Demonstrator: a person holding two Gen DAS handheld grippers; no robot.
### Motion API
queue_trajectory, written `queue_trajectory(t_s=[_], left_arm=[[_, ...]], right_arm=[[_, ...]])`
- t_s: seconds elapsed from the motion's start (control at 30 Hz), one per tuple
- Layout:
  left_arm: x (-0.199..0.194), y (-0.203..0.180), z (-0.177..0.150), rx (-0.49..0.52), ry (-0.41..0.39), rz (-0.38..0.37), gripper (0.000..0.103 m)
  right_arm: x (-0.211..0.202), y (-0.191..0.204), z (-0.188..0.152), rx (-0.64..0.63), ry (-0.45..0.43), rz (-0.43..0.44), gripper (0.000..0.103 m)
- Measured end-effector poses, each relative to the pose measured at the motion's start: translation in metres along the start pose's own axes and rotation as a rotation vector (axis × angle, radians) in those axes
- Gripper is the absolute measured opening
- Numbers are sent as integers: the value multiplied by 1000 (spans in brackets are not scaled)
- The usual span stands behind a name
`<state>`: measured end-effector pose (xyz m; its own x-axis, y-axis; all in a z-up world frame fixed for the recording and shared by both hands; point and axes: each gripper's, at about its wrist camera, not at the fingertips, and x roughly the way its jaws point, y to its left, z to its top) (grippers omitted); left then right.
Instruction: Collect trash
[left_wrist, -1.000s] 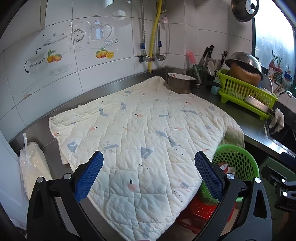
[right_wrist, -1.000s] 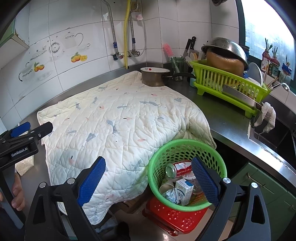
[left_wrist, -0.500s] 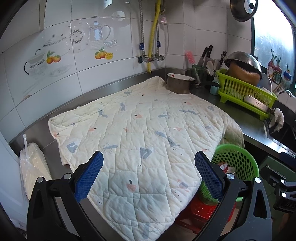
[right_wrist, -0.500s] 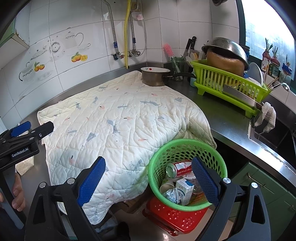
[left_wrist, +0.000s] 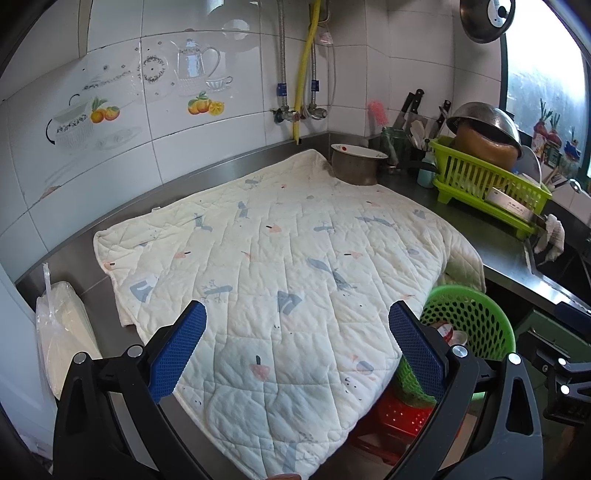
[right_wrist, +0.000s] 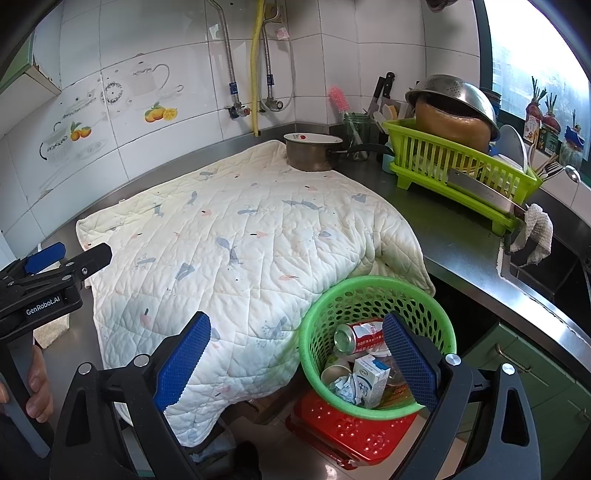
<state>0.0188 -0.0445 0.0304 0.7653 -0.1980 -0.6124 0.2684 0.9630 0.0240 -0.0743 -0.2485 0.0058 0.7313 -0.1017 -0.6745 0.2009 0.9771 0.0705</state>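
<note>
Your right gripper (right_wrist: 295, 360) has its fingers spread wide with nothing between them, hanging over the green basket (right_wrist: 373, 295), so the opening frames the trash already inside: a red can (right_wrist: 364, 332), a milk carton (right_wrist: 371, 380) and crumpled paper (right_wrist: 341, 386). Your left gripper (left_wrist: 295, 349) is just as wide apart and empty, hovering above the quilt (left_wrist: 280, 266) spread across the surface (left_wrist: 509, 258). The basket sits below the surface edge on a red crate (right_wrist: 343, 424), judged handy for dropping things in. No loose trash shows on the quilt, so collecting looks about finished.
</note>
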Motion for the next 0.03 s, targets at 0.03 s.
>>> queue_trajectory(t_s=[0.03], left_arm=[[0,1,0,0,-1,2,98]], right_arm=[[0,1,0,0,0,0,91]])
